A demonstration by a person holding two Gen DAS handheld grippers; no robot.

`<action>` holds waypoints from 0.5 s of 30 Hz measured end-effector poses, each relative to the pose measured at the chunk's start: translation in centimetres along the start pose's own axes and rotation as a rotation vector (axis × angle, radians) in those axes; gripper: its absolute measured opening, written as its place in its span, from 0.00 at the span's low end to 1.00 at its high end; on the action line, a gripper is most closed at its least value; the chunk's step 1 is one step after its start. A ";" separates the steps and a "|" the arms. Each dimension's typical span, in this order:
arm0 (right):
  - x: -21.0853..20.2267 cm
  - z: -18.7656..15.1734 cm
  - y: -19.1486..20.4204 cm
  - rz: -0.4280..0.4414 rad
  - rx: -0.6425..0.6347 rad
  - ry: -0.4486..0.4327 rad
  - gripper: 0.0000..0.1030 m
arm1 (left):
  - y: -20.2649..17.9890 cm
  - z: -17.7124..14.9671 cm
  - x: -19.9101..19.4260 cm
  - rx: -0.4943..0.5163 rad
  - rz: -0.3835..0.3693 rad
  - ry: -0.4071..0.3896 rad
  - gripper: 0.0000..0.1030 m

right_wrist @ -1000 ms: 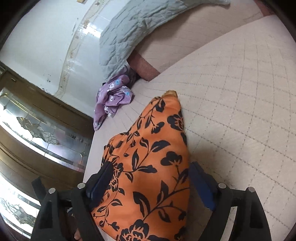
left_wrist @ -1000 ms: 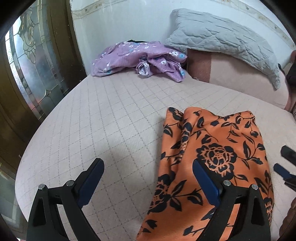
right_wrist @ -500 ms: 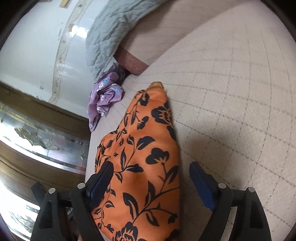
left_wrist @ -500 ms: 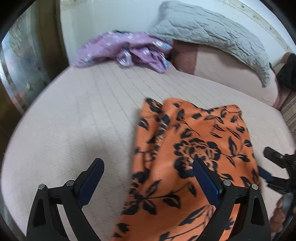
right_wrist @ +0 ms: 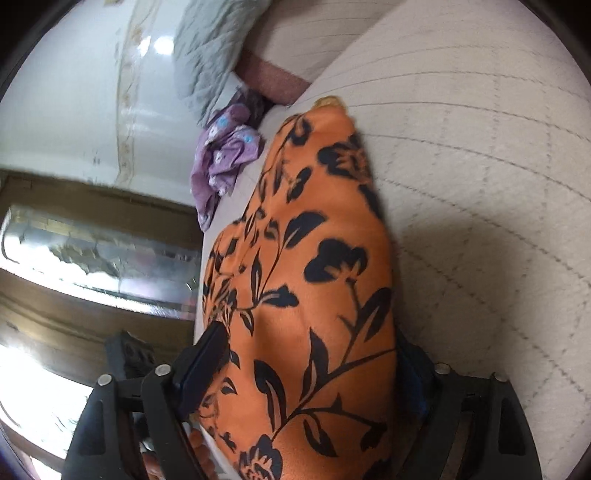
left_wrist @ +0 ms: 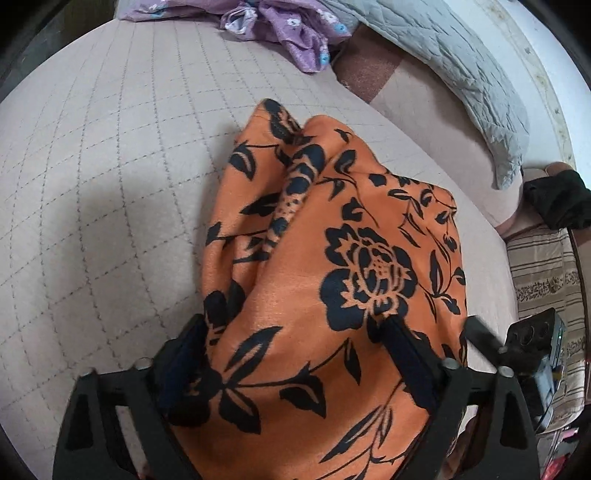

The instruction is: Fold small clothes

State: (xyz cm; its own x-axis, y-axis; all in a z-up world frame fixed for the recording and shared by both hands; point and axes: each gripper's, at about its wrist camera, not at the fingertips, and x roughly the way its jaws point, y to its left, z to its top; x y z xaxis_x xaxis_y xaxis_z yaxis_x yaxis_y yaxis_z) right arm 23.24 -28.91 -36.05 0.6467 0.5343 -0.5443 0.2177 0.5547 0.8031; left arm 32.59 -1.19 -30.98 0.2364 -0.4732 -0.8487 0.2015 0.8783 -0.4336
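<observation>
An orange garment with a black flower print [left_wrist: 332, 266] lies bunched on the quilted bed and fills the lower middle of both views; it also shows in the right wrist view [right_wrist: 314, 295]. My left gripper [left_wrist: 295, 350] is open, its fingers wide apart with the cloth draped between and over them. My right gripper [right_wrist: 314, 369] is open too, straddling the near end of the same garment. The right gripper's body shows at the right edge of the left wrist view [left_wrist: 532, 343]. Neither pair of pads is pinched on cloth.
A purple flowered garment [left_wrist: 280, 26] lies crumpled at the far side of the bed [left_wrist: 92, 155], next to a grey quilted pillow [left_wrist: 461, 70]. A wooden door with patterned glass [right_wrist: 92, 258] stands left of the bed. A black item [left_wrist: 557, 199] sits at the right.
Both grippers have moved forward and down over the orange garment, which now lies between their fingers. The cloth has bunched up into folds.
</observation>
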 end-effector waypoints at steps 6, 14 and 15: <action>0.5 -1.1 1.5 -0.092 -0.109 -0.032 0.49 | -0.3 -0.4 -0.2 0.004 -0.020 -0.035 0.58; -1.7 -1.4 5.1 -0.084 -0.224 -0.087 0.36 | -0.6 -1.1 -3.0 0.013 -0.032 -0.083 0.38; -2.3 -1.5 5.4 -0.083 -0.235 -0.094 0.36 | -0.8 -1.4 -3.6 0.013 -0.045 -0.089 0.38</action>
State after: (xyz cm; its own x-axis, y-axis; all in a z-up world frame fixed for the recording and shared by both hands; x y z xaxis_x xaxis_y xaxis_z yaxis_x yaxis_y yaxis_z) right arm 21.86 -26.21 -30.87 0.7011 0.4251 -0.5725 0.1045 0.7330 0.6722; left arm 30.22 -0.09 -28.00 0.3099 -0.5172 -0.7978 0.2257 0.8552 -0.4666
